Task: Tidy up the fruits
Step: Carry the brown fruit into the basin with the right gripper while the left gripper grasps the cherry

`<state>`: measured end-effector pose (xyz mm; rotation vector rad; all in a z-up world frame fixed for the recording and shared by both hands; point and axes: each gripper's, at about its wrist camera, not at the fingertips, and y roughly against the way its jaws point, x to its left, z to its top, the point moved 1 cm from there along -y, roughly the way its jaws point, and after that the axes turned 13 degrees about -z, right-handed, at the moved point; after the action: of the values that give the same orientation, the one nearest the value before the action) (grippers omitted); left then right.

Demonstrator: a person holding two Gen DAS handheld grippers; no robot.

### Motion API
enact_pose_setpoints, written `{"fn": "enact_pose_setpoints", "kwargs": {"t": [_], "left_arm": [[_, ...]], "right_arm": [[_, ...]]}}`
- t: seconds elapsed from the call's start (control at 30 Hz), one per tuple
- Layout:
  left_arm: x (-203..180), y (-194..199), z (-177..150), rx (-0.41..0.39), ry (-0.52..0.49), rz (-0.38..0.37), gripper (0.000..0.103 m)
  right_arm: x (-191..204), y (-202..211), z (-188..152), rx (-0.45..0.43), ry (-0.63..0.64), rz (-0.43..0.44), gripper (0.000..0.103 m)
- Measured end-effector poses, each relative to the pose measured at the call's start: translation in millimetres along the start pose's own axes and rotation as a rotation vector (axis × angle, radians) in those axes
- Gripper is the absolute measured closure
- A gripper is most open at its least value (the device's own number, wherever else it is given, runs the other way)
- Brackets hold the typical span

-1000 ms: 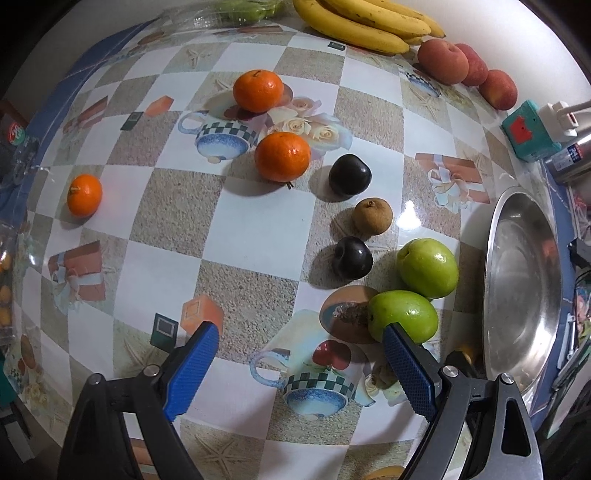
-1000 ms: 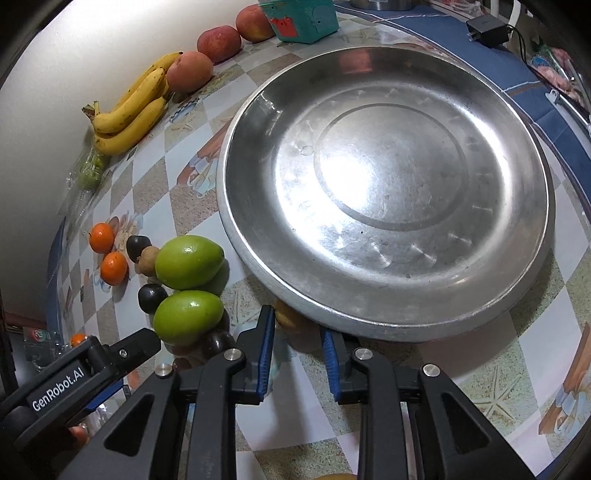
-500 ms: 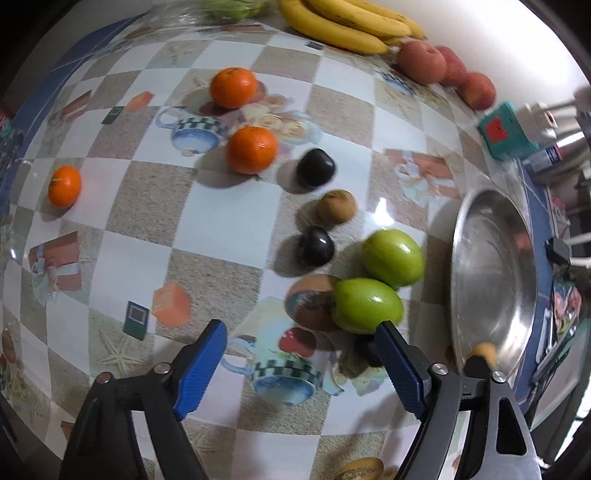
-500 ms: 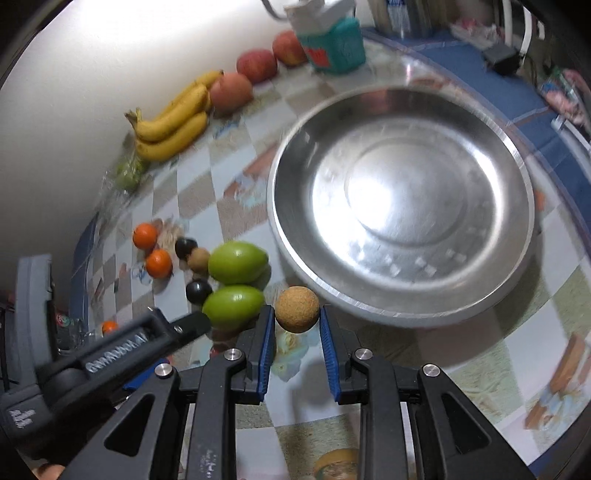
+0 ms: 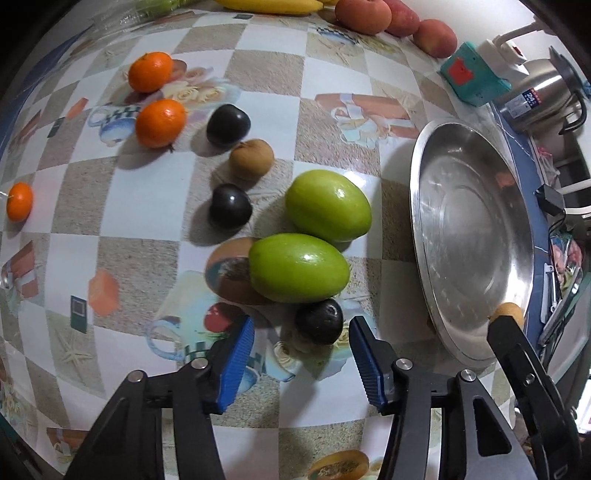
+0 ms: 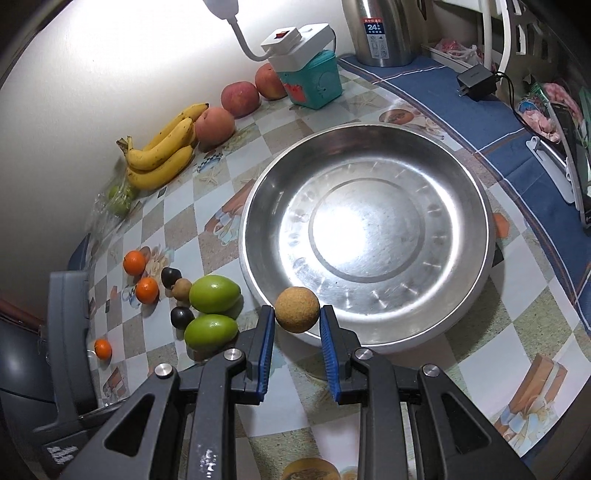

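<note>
My right gripper (image 6: pixel 297 314) is shut on a small round brown fruit (image 6: pixel 297 309) and holds it in the air over the near rim of the steel bowl (image 6: pixel 461 295). That fruit also shows in the left wrist view (image 5: pixel 506 311), beside the bowl (image 5: pixel 436 229). My left gripper (image 5: pixel 301 334) is open, its jaws on either side of a dark plum (image 5: pixel 318 320) on the table. Two green fruits (image 5: pixel 299 267) (image 5: pixel 328 211), two more dark plums (image 5: pixel 230 206) (image 5: pixel 228 124), a brown fruit (image 5: pixel 251 158) and three oranges (image 5: pixel 160 123) (image 5: pixel 150 71) (image 5: pixel 19 201) lie beyond.
Bananas (image 6: pixel 162 151) and three peaches (image 6: pixel 239 99) lie along the wall. A teal box (image 6: pixel 314 83) with a white power strip, a steel kettle (image 6: pixel 384 29) and a charger (image 6: pixel 476 82) stand behind the bowl. A bag of green fruit (image 6: pixel 120 194) lies at the far left.
My right gripper has lifted the brown fruit off the table and risen above the bowl's near rim. My left gripper has moved forward and right, towards the near dark plum.
</note>
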<state>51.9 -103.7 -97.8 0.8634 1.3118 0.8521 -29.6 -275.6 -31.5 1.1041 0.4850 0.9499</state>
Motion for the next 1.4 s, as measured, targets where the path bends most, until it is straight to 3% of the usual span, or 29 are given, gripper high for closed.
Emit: {"fn": "enact_pose_setpoints", "kwargs": {"t": [0.27, 0.4, 0.5, 0.9, 1.23, 1.4], "left_arm": [[-31.6, -27.9, 5.8, -0.004, -0.024, 0.030, 0.054], [-40.5, -33.0, 4.7, -0.010, -0.032, 0.052, 0.069], [-44.5, -33.7, 7.4, -0.009, -0.025, 0.048, 0.074], [-40.6, 5.6, -7.6, -0.001, -0.034, 0.044, 0.075], [-73.2, 47.9, -11.0, -0.058, -0.096, -0.073, 0.075], [-88.4, 57.9, 0.9, -0.081, -0.122, -0.080, 0.075]], "right_arm": [[-12.3, 0.3, 3.3, -0.002, -0.012, 0.000, 0.077], [-15.9, 0.5, 4.0, 0.000, -0.020, 0.008, 0.077], [-16.7, 1.5, 4.4, 0.000, -0.023, 0.016, 0.077], [-16.9, -2.2, 4.1, 0.012, -0.010, 0.010, 0.077], [-32.9, -8.2, 11.8, 0.012, -0.054, -0.028, 0.077], [-40.0, -9.4, 17.0, 0.003, -0.076, -0.053, 0.077]]}}
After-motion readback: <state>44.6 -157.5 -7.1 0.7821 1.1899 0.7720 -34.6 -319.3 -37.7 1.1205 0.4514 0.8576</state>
